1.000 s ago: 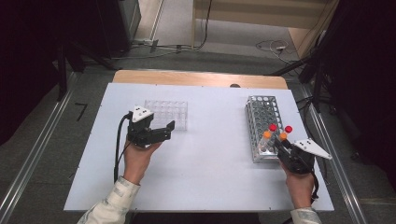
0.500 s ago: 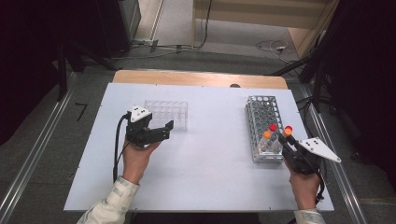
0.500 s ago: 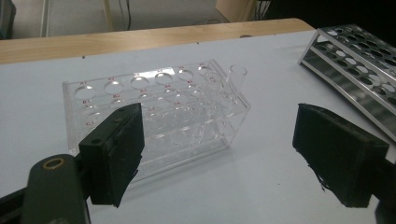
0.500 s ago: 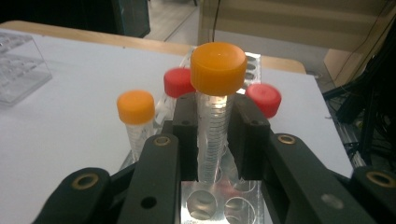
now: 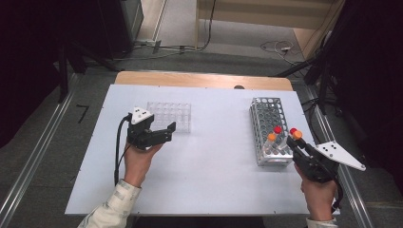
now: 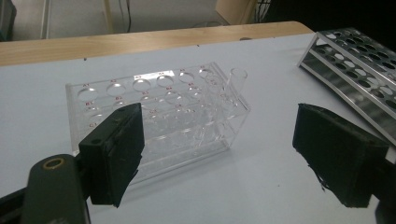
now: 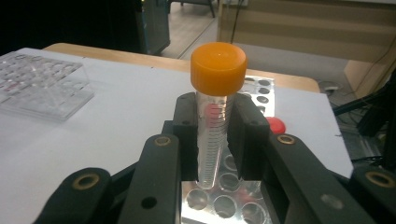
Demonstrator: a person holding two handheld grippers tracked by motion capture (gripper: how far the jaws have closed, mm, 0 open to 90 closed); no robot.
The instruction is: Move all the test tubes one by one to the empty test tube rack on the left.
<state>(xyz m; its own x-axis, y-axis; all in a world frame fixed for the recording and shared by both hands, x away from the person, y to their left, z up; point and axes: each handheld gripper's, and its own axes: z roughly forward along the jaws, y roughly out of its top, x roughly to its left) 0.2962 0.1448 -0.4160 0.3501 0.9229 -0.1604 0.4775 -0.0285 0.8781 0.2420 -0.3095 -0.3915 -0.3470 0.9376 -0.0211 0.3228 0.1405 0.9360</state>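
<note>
1. Rising since a second ago, the right gripper (image 7: 215,140) is lifting an orange-capped centrifuge tube (image 7: 216,112) out of the metal tube rack (image 5: 271,130).
2. Its fingers (image 7: 187,135) are clamping the tube just below the cap, the tip hanging just above the holes.
3. Keeping the tube vertical until it is clearing the rack should be preventing snagging.
4. The left gripper (image 6: 217,154) is waiting with jaws wide before the clear plastic rack (image 6: 156,116), holding nothing.
5. Red row-and-column marks are showing beside its wells, one reading A1; graduation lines are running down the tube.
</note>
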